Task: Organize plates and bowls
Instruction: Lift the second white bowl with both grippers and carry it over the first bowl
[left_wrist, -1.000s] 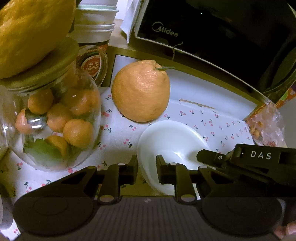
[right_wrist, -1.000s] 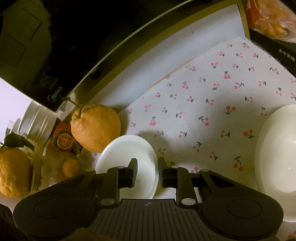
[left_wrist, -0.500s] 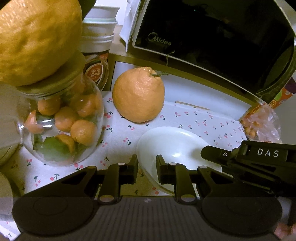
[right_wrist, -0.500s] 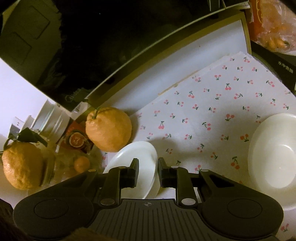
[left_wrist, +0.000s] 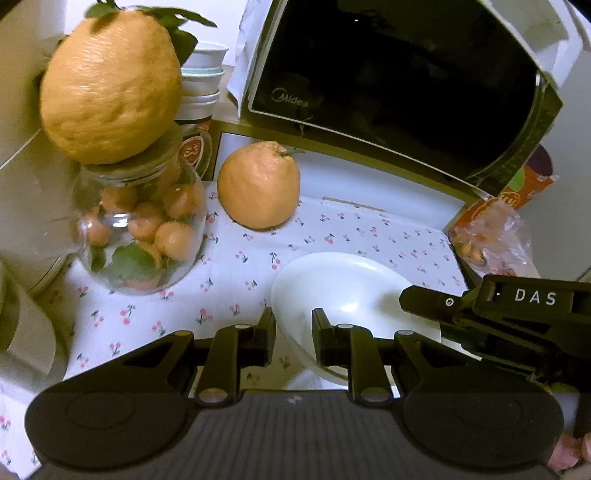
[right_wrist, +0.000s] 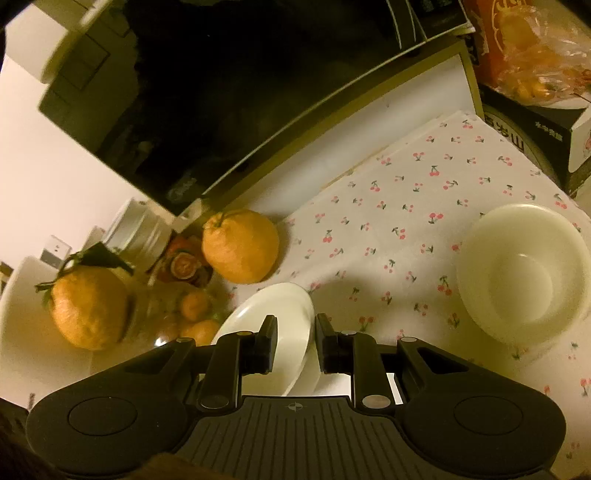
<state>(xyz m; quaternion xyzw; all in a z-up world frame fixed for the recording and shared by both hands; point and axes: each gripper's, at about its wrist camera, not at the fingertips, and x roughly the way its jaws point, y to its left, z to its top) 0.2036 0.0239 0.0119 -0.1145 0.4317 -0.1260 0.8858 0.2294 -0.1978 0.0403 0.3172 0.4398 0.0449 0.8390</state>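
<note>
Jaws of right gripper (right_wrist: 294, 341) clamped on rim of white plate (right_wrist: 275, 332), tilted, off the cherry-print tabletop (right_wrist: 406, 206); left gripper (left_wrist: 293, 334) pinching same plate's edge. Best kept level and carried toward white bowl (right_wrist: 522, 273) at right, clear of orange (right_wrist: 240, 245). Raised higher than a second ago, bowl more in view.

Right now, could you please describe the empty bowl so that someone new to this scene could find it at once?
Start at the big black microwave and come forward onto the cherry-print white cloth. The deep round white bowl stands alone at its right side. Unlike the shallow white plate at the right hand-held gripper, beside the large orange citrus fruit, it has tall walls.
</note>
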